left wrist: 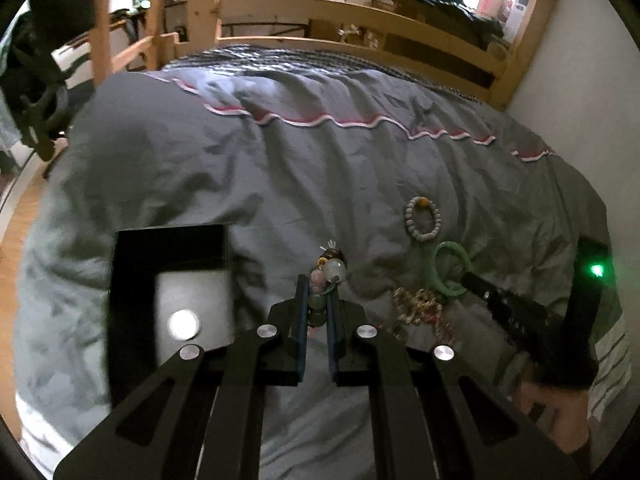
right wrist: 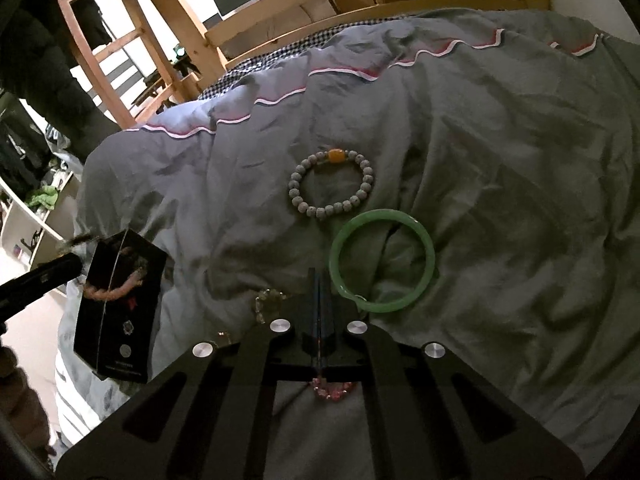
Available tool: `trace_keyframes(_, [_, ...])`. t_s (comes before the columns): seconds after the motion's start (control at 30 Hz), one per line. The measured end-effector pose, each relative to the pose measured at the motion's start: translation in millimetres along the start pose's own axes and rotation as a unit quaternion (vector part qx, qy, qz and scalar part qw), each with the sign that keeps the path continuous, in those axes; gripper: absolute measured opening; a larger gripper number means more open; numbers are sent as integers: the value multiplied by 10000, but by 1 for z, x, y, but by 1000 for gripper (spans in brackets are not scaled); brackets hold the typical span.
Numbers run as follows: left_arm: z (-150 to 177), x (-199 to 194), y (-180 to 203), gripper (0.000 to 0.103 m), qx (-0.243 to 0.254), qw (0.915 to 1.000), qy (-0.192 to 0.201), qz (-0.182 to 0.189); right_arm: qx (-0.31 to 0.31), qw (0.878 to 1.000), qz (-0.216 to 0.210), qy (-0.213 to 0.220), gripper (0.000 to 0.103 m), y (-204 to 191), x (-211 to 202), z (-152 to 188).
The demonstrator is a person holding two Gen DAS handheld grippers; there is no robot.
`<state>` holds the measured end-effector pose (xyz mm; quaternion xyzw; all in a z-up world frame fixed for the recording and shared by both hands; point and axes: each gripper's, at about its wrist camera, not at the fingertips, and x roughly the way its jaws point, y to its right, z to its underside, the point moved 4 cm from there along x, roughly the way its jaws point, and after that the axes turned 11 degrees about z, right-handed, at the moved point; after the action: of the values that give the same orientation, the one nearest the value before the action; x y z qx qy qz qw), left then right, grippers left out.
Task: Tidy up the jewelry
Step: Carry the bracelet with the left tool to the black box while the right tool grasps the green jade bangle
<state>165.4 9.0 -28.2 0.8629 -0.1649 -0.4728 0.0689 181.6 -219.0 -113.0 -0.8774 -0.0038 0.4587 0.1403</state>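
My left gripper (left wrist: 318,280) is shut on a bracelet of mixed beads (left wrist: 332,268) with a small tassel, held above the grey duvet (left wrist: 280,168). A black jewelry box (left wrist: 168,280) lies just left of it. In the right wrist view that bracelet (right wrist: 116,286) hangs in front of the box (right wrist: 120,320). My right gripper (right wrist: 320,276) is shut, fingers pressed together, its tip beside the left rim of a green bangle (right wrist: 384,260). Beyond lies a white bead bracelet (right wrist: 332,184) with one orange bead. Pink beads (right wrist: 332,390) and a clear beaded piece (right wrist: 268,300) lie under the right gripper.
A wooden bed rail (left wrist: 320,12) and a ladder (right wrist: 100,40) stand beyond the duvet. A white wall (left wrist: 580,80) runs along the right side. A tangle of gold and pink chains (left wrist: 420,308) lies near the bangle (left wrist: 452,272). A hand (left wrist: 560,412) holds the right gripper (left wrist: 466,280).
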Motion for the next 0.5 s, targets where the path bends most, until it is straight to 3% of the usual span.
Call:
trace_keyframes(0.13, [16,-27,-18,8,-40,9997,99,-198,19,9998,-85,158,1,0,-7,-1])
trace_keyframes(0.27, [31,-46,-36,8,-22,9989,249,-392,416,9985,341,92,3,22,0,-3])
trace_keyframes(0.3, [34,-47,-39,8,-36,9988,297,-398,517,9973,513,-16,9,31,8,-2])
trace_keyframes(0.43, [40,-47,-52,8,-188,9987,375,-279,527,9943,926,-68,60,44,25,4])
trace_keyframes(0.5, [42,-46,-54,8,-179,9988,378,-262,499,9942,946,-97,61,43,31,5])
